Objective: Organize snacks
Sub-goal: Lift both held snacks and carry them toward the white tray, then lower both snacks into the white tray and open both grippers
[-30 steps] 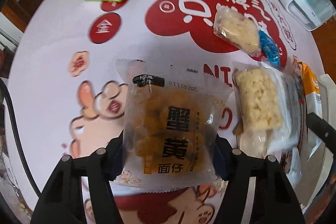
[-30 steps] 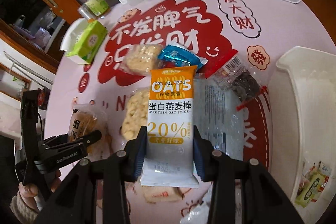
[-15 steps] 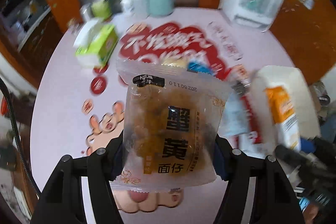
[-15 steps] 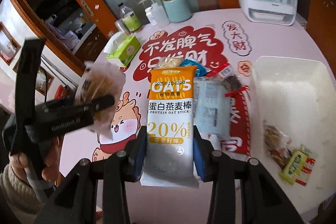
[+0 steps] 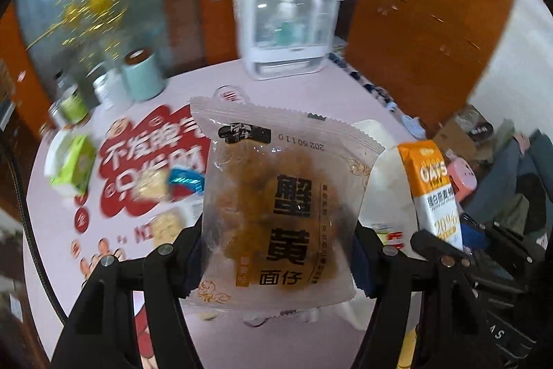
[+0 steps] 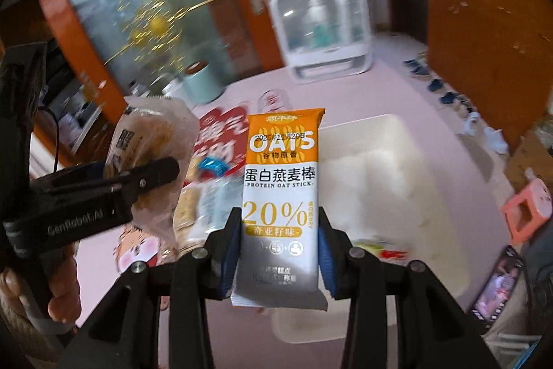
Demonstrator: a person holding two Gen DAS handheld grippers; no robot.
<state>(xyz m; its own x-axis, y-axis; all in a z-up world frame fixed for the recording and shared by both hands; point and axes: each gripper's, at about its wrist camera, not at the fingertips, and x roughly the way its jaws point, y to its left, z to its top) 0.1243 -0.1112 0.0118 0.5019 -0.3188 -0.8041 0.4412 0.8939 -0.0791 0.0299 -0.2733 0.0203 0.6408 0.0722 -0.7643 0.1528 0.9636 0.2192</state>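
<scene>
Snacks are mid-sort: the left gripper (image 5: 278, 251) clamps a noodle packet (image 5: 283, 210) and the right gripper (image 6: 279, 251) an oat bar (image 6: 280, 192), both above the white bin (image 6: 408, 168), which holds a few items, while several packets (image 5: 162, 185) lie beside it.

white bin (image 5: 387, 196): mostly hidden behind packet | table snacks (image 5: 155, 185): blurred

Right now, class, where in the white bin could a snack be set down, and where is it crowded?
The white bin is bare across its far and middle floor, between its far rim and the small packets at the near end. The tablecloth left of the bin is crowded with loose snacks.
</scene>
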